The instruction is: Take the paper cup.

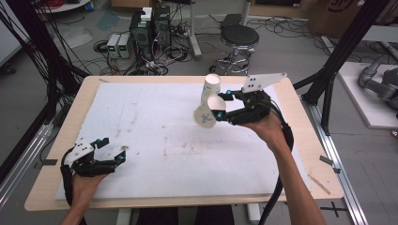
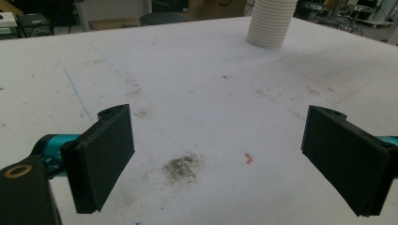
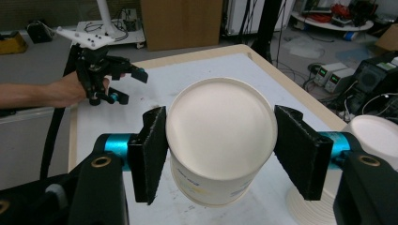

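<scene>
A white paper cup (image 1: 204,117) hangs tilted above the table, its base toward the gripper camera, with my right gripper (image 1: 221,105) shut on its sides. In the right gripper view the cup (image 3: 219,136) sits between both black pads (image 3: 151,152). Just behind it stands a stack of upside-down white cups (image 1: 212,87), seen at the right edge in the right gripper view as the stack (image 3: 375,136). My left gripper (image 1: 112,149) rests low at the table's front left, open and with nothing in it. In the left gripper view the gripper (image 2: 216,159) faces the distant stack (image 2: 271,23) across the board.
A stained white foam board (image 1: 155,136) covers the wooden table (image 1: 307,154). Beyond the far edge are a black stool (image 1: 239,37), computer boxes and cables on the floor. Black frame posts (image 1: 338,56) stand at the right.
</scene>
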`<action>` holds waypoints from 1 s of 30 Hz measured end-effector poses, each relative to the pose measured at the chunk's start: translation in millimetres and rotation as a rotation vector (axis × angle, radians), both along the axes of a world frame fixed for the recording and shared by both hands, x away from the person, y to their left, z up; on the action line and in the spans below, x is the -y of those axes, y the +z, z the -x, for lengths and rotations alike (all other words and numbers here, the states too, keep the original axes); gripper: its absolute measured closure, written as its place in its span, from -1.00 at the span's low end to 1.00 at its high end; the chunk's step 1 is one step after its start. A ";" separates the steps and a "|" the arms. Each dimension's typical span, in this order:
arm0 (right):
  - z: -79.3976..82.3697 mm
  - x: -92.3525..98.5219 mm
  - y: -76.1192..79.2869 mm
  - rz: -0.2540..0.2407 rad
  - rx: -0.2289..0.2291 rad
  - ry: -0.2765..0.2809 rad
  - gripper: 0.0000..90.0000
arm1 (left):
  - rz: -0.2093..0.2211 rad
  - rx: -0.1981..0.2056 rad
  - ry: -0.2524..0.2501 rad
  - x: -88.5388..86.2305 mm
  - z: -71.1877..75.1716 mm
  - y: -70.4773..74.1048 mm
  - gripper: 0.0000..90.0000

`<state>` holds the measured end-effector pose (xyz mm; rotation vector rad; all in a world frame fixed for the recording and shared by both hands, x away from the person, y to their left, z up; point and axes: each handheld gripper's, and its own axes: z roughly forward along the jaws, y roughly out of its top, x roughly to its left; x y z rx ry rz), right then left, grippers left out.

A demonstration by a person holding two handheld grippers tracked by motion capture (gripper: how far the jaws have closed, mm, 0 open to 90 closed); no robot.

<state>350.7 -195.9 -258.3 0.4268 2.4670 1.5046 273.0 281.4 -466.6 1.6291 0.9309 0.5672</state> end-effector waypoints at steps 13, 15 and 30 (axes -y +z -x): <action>34.5 -9.9 -61.2 -0.072 -0.020 0.006 -0.15 | -0.004 -0.001 -0.005 0.6 -0.4 0.1 -0.79; 34.9 -9.8 -65.8 -0.076 -0.024 0.008 -0.15 | -0.009 0.000 -0.009 0.5 -0.5 0.2 -0.79; 31.7 -12.5 -92.2 -0.089 -0.050 0.014 -0.15 | -0.017 -0.002 -0.008 1.6 -0.5 0.2 -0.79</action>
